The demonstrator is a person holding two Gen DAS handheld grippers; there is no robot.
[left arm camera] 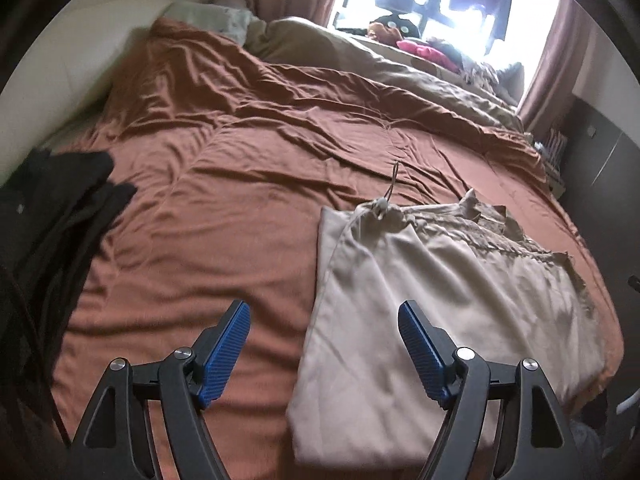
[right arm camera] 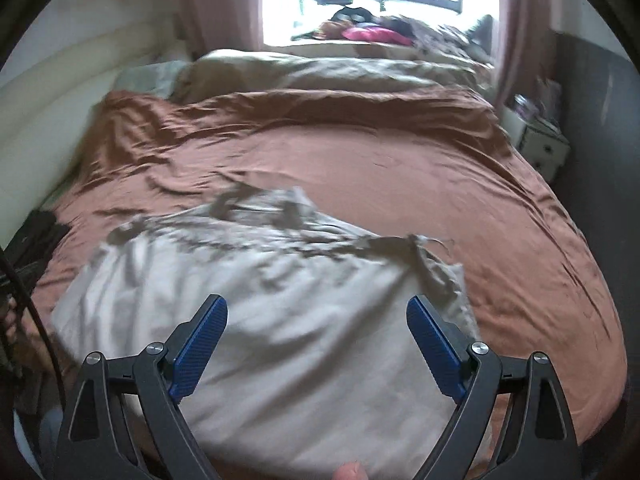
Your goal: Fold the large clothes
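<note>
left gripper (left arm camera: 324,312): matte black linkage arms with triangular cutouts, round silver pivot screws at the joints, two blue finger pads (left arm camera: 226,354) with fine ribbed texture. right gripper (right arm camera: 317,307): same build, black linkage, silver screws, blue ribbed pads (right arm camera: 199,350). bit of bare skin, a fingertip (right arm camera: 351,471), shows at the bottom edge of the right wrist view. thin dark cable (right arm camera: 38,312) runs down the left edge of that view.
</note>
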